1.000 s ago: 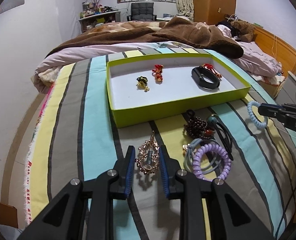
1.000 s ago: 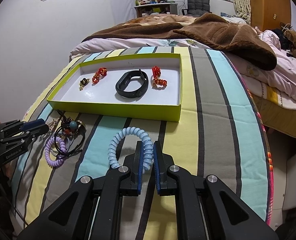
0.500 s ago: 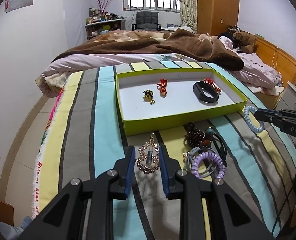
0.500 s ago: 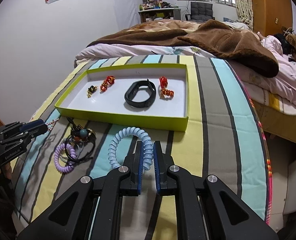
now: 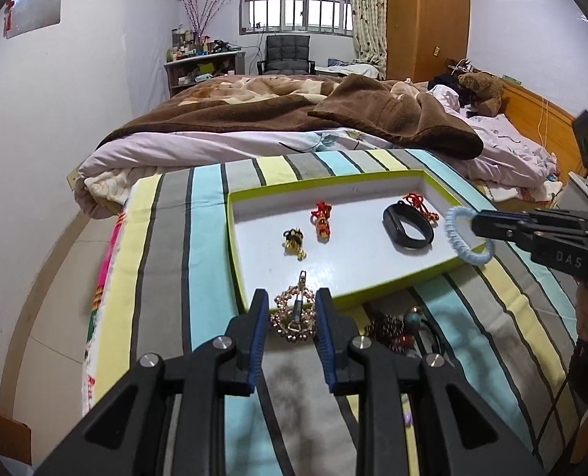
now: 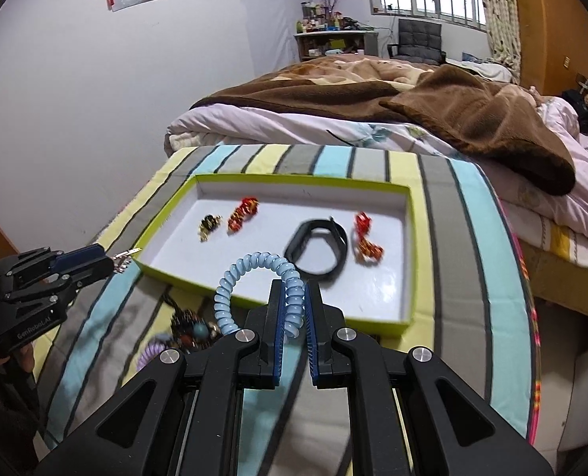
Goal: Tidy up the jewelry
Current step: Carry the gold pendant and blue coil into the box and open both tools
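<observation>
My left gripper (image 5: 291, 307) is shut on a gold beaded bracelet (image 5: 294, 315) and holds it above the near wall of the green tray (image 5: 377, 291). My right gripper (image 6: 294, 297) is shut on a light blue spiral hair tie (image 6: 250, 277), raised over the tray's near edge (image 6: 278, 307); the tie also shows in the left wrist view (image 5: 462, 240). In the tray lie a black band (image 6: 319, 246), two red knot charms (image 6: 243, 212) (image 6: 365, 242) and a small black-gold charm (image 6: 208, 225).
A pile of beads, a purple spiral tie and black hair bands (image 6: 187, 333) lies on the striped sheet in front of the tray. A brown blanket (image 6: 433, 99) covers the far bed. The bed's edge drops to the floor on both sides.
Both grippers have lifted their pieces off the sheet and moved forward toward the tray. The left now holds the bracelet at the tray's near wall; the right holds the blue tie over its edge.
</observation>
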Tool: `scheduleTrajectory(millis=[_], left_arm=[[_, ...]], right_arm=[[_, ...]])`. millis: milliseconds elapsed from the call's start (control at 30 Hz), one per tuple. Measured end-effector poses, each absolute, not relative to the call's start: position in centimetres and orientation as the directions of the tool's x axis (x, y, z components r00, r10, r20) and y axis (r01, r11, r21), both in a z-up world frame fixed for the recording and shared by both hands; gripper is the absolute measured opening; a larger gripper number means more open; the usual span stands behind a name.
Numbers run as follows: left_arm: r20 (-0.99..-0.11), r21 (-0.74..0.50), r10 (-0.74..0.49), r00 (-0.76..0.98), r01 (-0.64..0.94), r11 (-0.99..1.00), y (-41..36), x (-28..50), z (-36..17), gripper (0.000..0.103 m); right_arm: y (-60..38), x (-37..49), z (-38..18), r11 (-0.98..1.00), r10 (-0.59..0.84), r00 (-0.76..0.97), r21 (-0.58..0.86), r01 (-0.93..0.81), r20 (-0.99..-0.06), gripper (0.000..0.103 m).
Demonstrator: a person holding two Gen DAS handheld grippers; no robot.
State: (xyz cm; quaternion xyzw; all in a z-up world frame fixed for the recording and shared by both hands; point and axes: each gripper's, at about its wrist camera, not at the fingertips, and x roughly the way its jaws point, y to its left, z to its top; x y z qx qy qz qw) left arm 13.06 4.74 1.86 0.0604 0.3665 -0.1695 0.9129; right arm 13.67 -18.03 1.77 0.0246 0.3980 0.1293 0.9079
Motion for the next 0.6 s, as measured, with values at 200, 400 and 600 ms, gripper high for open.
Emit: scheduleTrajectory(millis=[200, 400, 600], left_arm=[[-0.693, -0.033, -0.28, 0.664, 0.359, 0.933, 4.1, 15.1, 1.6, 0.025], [-0.703, -0.048, -0.283, 0.653, 0.353, 0.934, 3.5, 16.7, 0.7, 0.025], [-0.716, -0.052, -0.285, 0.637, 0.358, 0.932, 2.8, 17.7, -0.4, 0.025]], right_arm=[[-16.2, 17.1, 1.6, 0.962, 0.254, 0.633, 0.125, -0.242, -0.731, 0.01], [-15.1, 20.7, 0.8, 0.965, 0.229, 0.617, 0.092, -0.246, -0.753, 0.01], [-14.5, 23.9, -0.5, 0.967, 0.21, 0.583, 0.077, -0.245, -0.784, 0.01]])
